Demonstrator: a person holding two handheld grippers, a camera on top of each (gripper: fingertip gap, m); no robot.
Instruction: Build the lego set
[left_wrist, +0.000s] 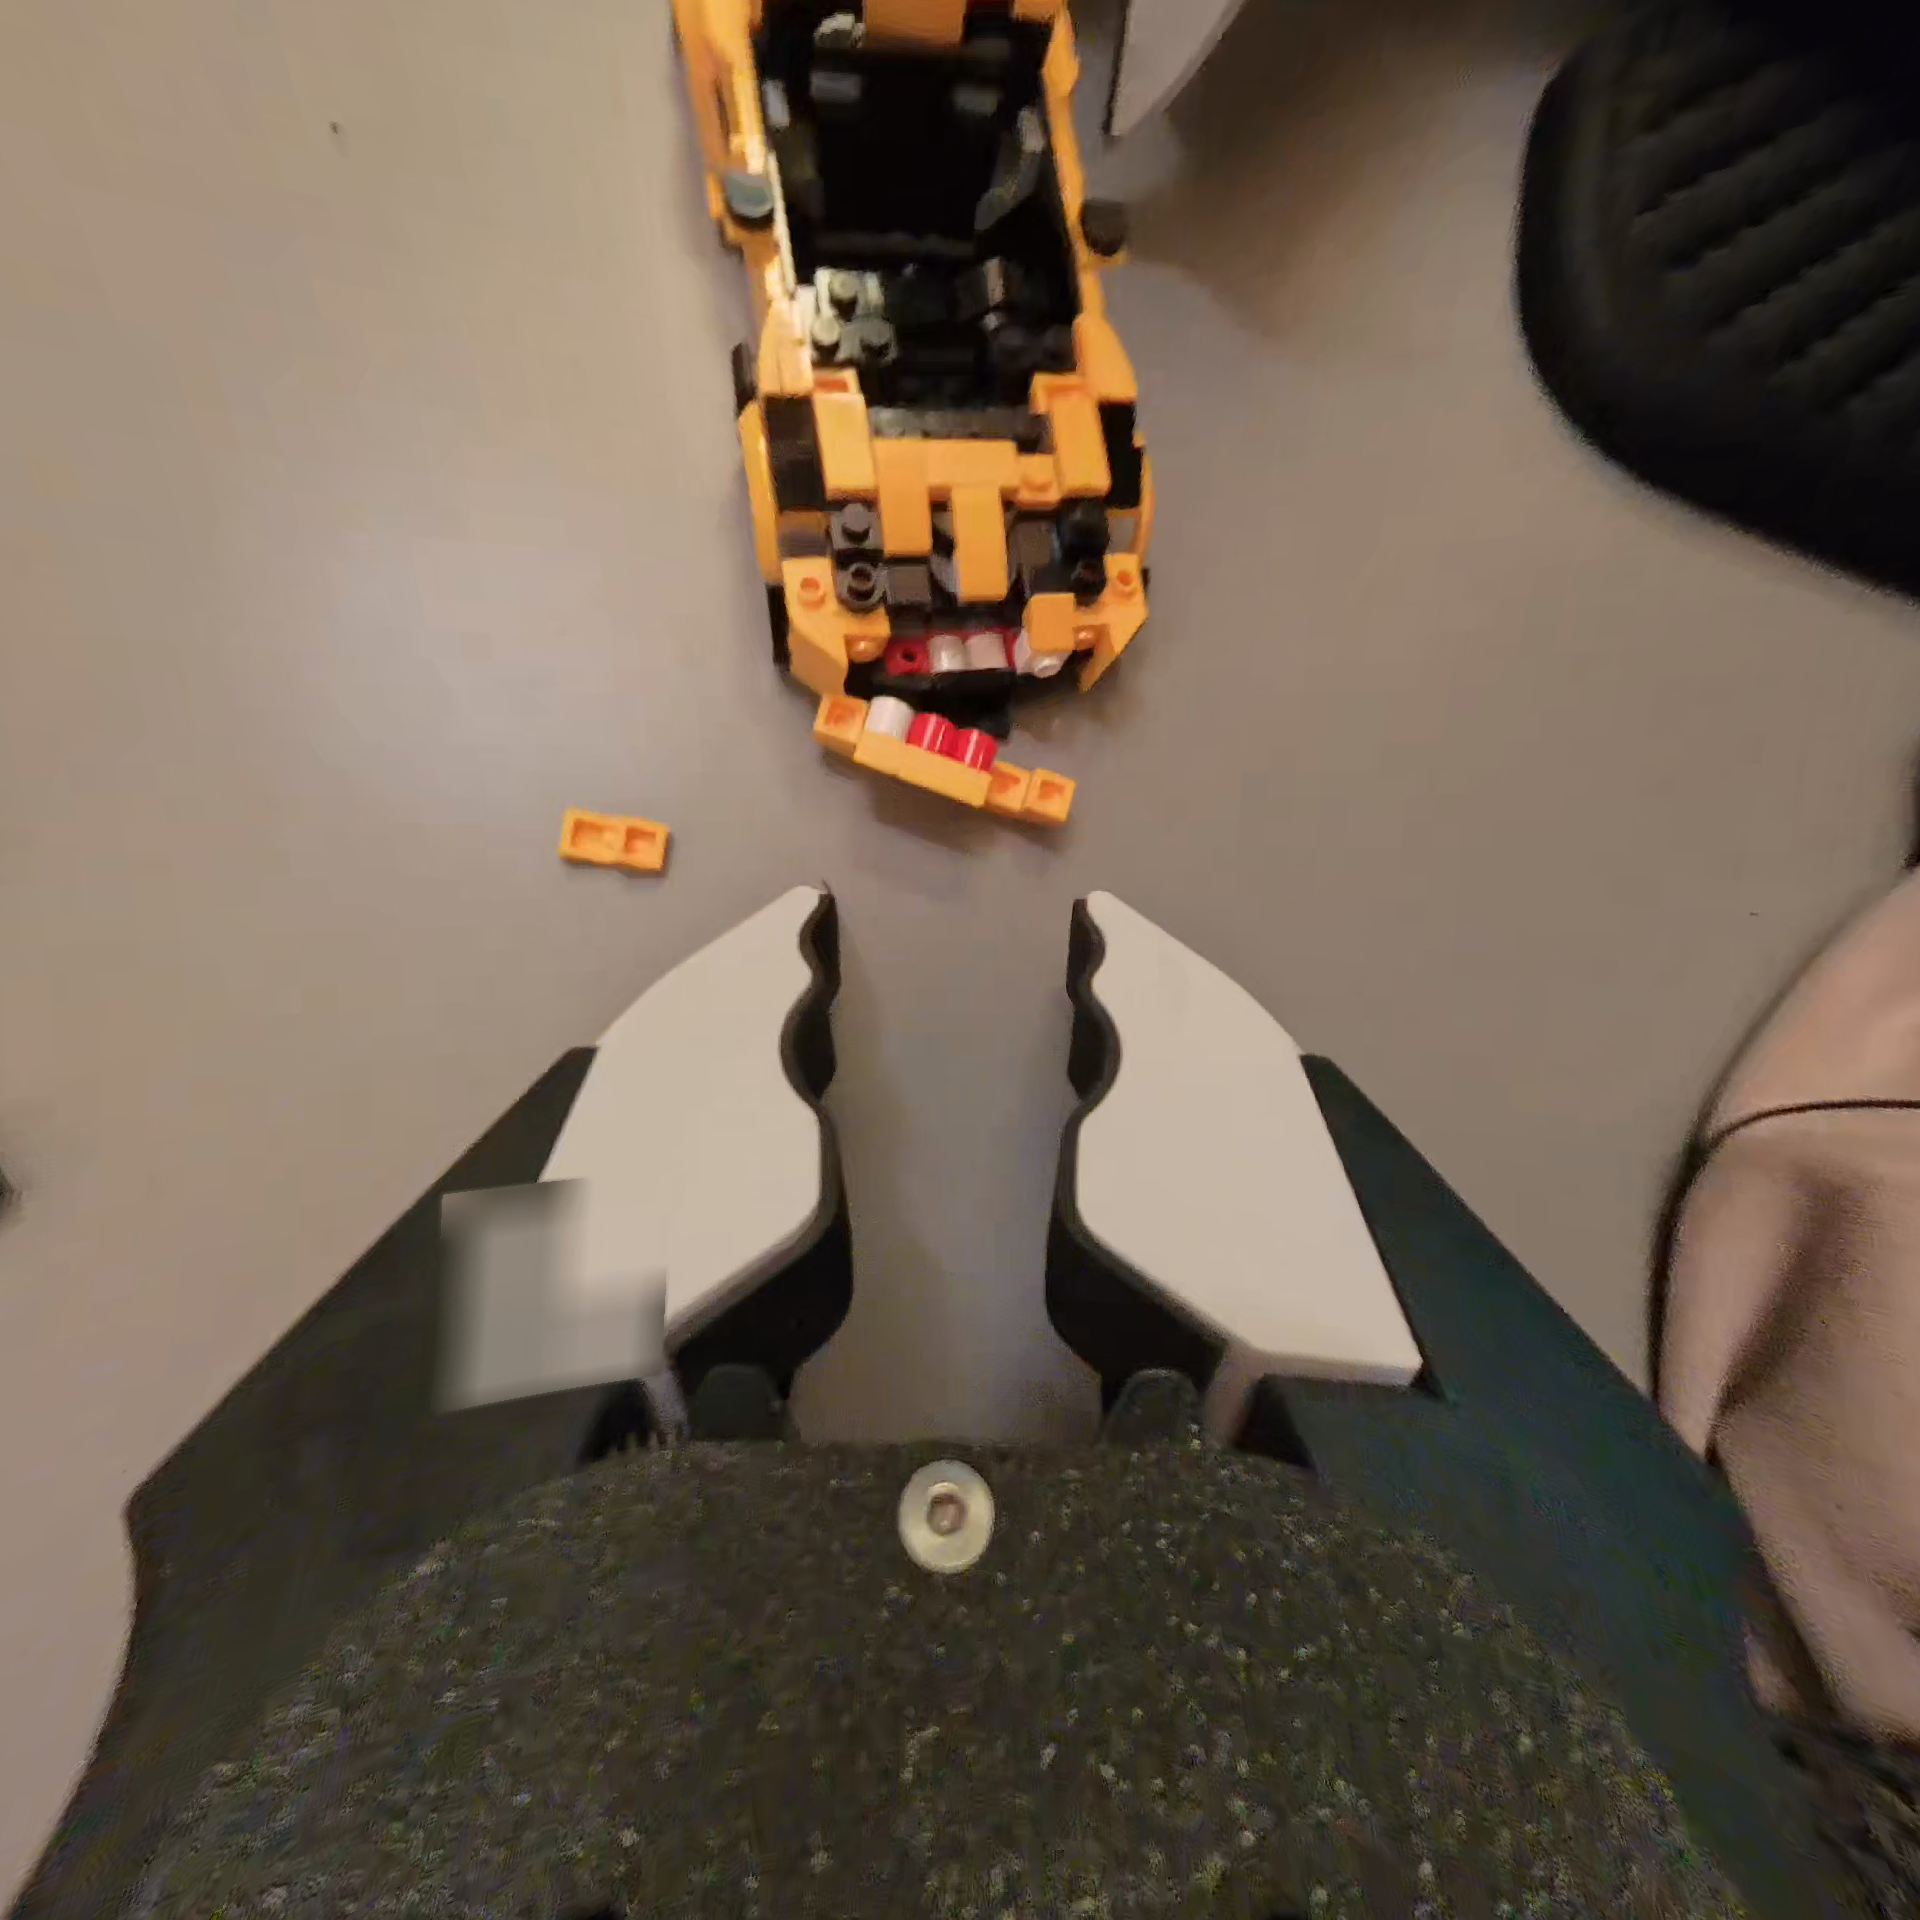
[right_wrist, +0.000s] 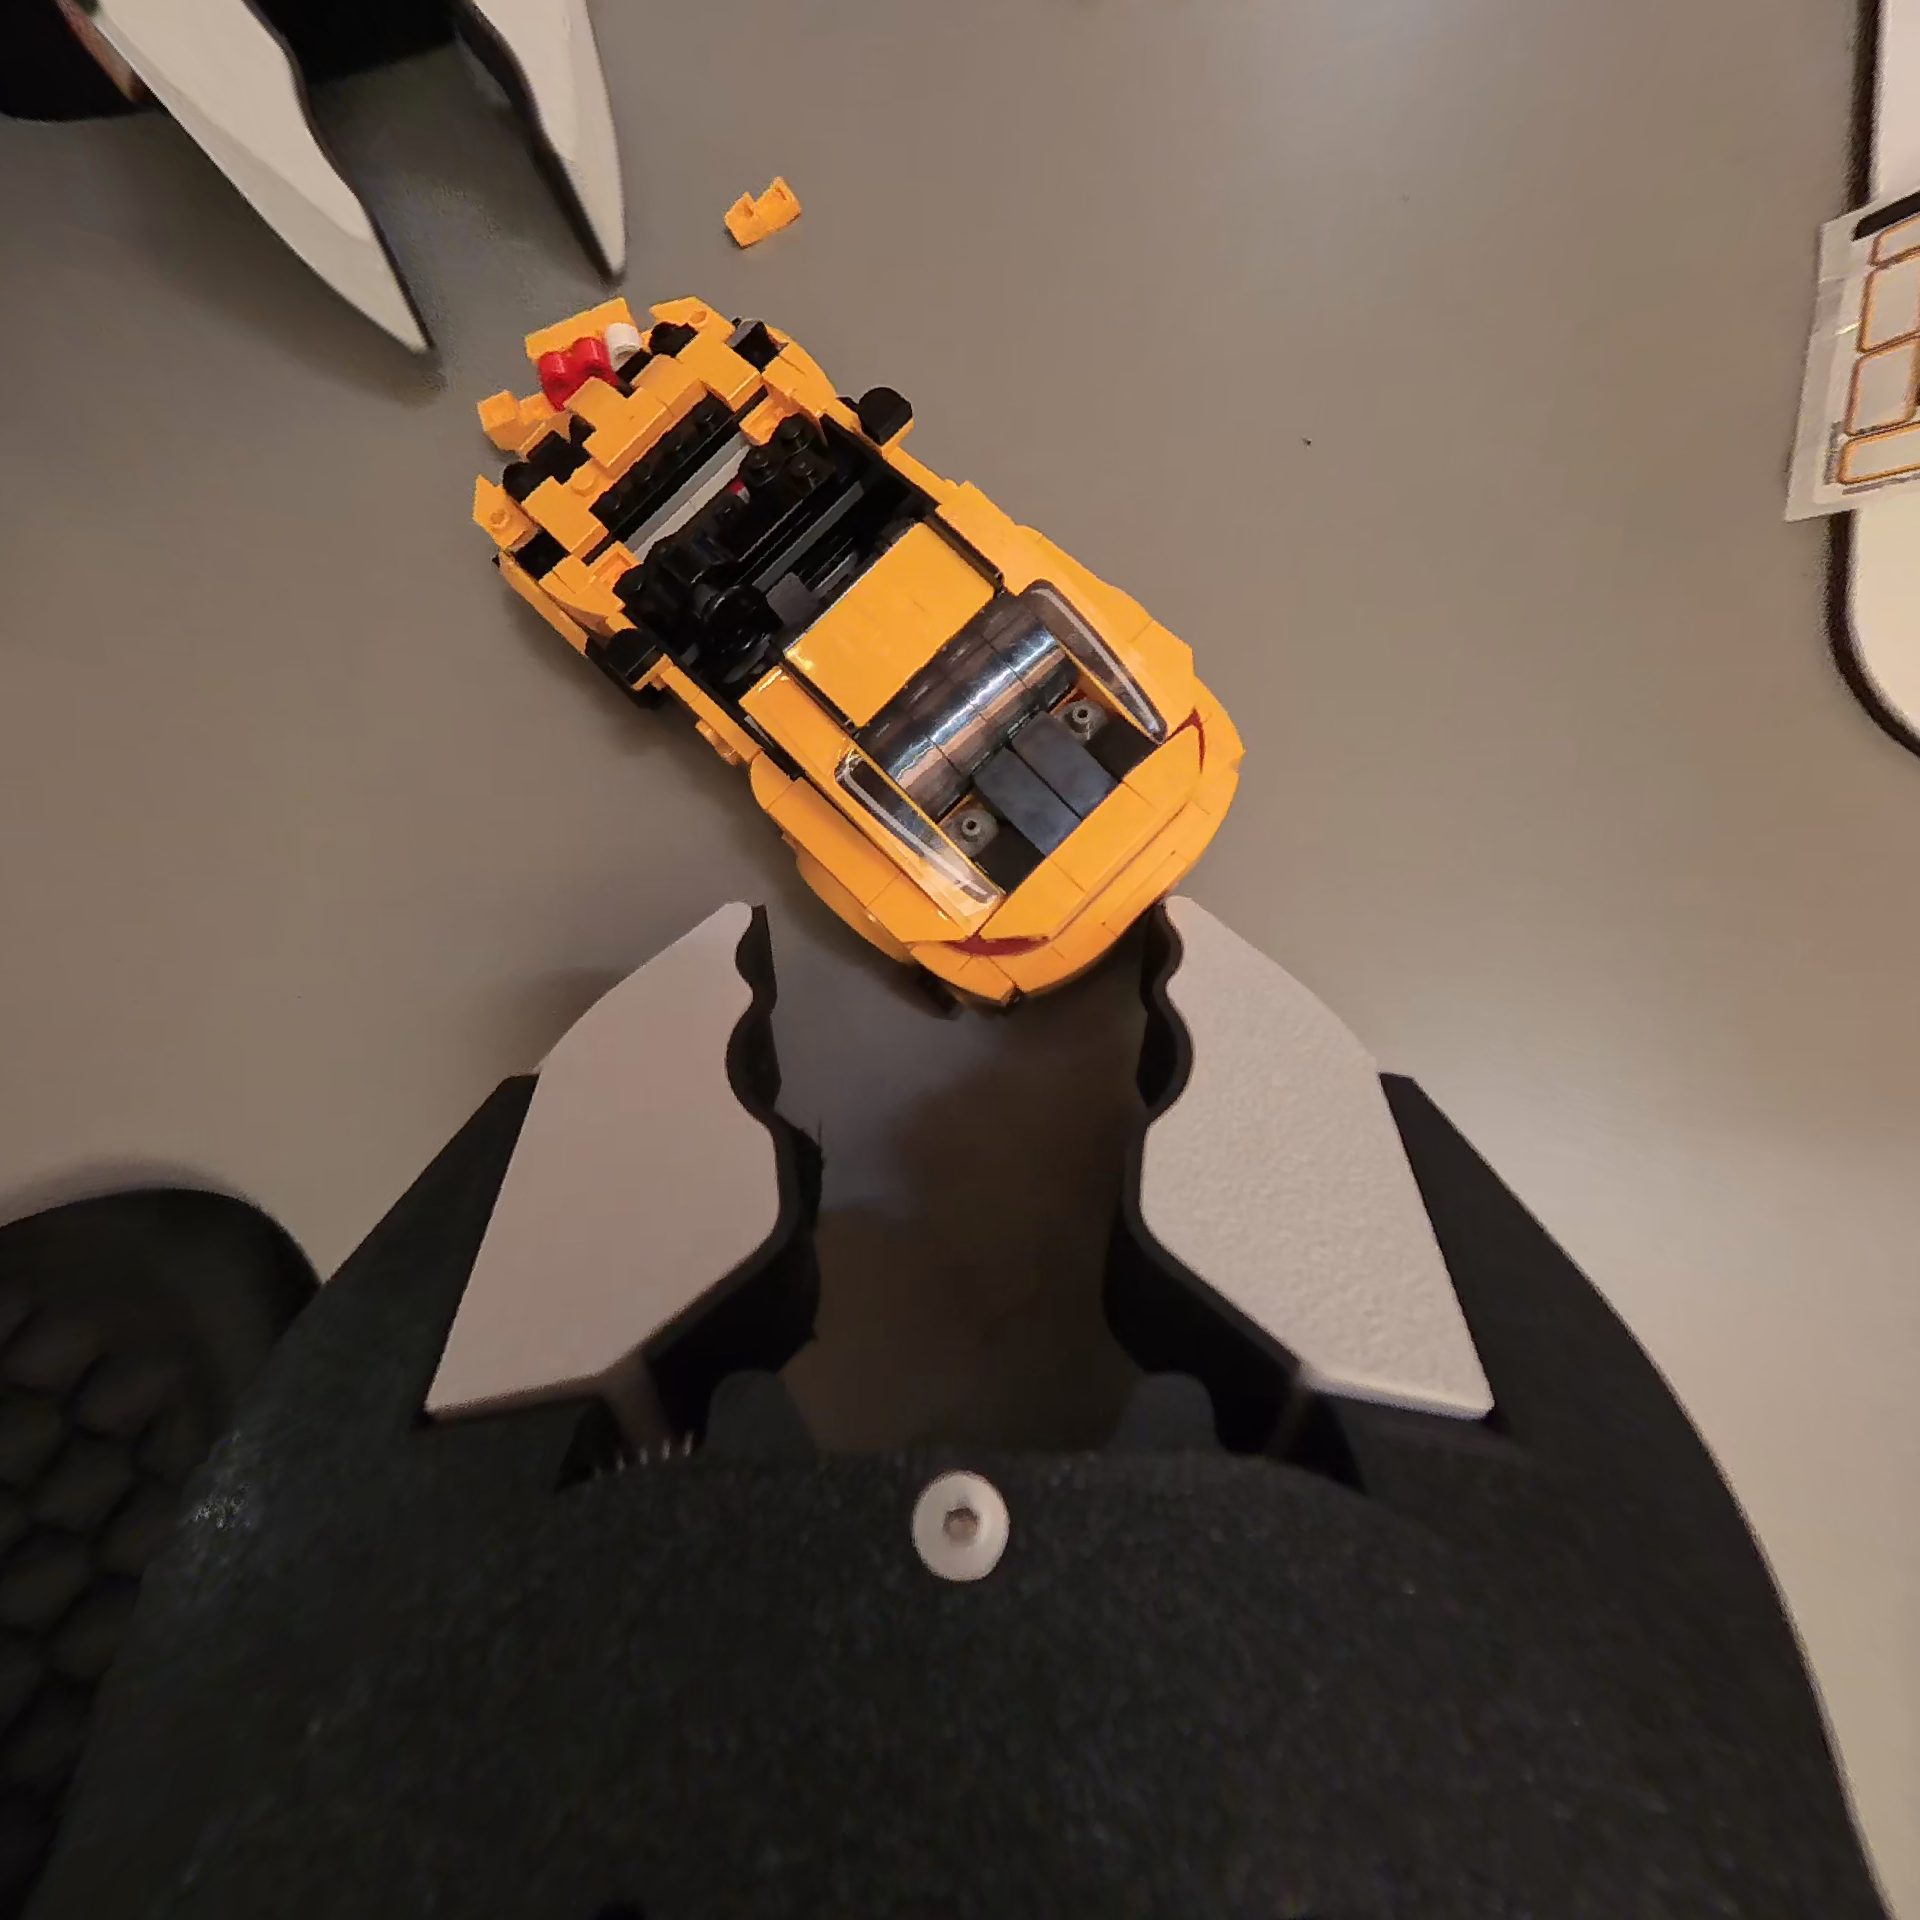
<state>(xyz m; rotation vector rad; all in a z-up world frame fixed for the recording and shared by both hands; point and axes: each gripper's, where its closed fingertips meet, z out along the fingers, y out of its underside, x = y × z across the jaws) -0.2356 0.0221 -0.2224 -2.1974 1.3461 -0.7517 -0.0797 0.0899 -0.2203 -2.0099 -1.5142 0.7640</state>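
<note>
Two hand-held grippers hovering, both spread apart and holding nothing: left hand-held gripper (left_wrist: 951, 909) facing the car's unfinished end, right hand-held gripper (right_wrist: 961, 920) just touching the finished end. Yellow-and-black studded lego car (right_wrist: 831, 644) resting on the smooth grey table (left_wrist: 312, 520). Likely refitting the detached yellow-and-red bumper piece (left_wrist: 940, 753); loose yellow plate (left_wrist: 613, 840) lying nearby. Needing a steadied body, then a careful pinch.

Warm, even indoor light is seen on the table (left_wrist: 312, 520); soft shadows are cast under the right gripper (right_wrist: 956, 925); glare is shown on the car (right_wrist: 862, 665) windscreen ahead; edges are bent and blurred by wide-angle distortion.
</note>
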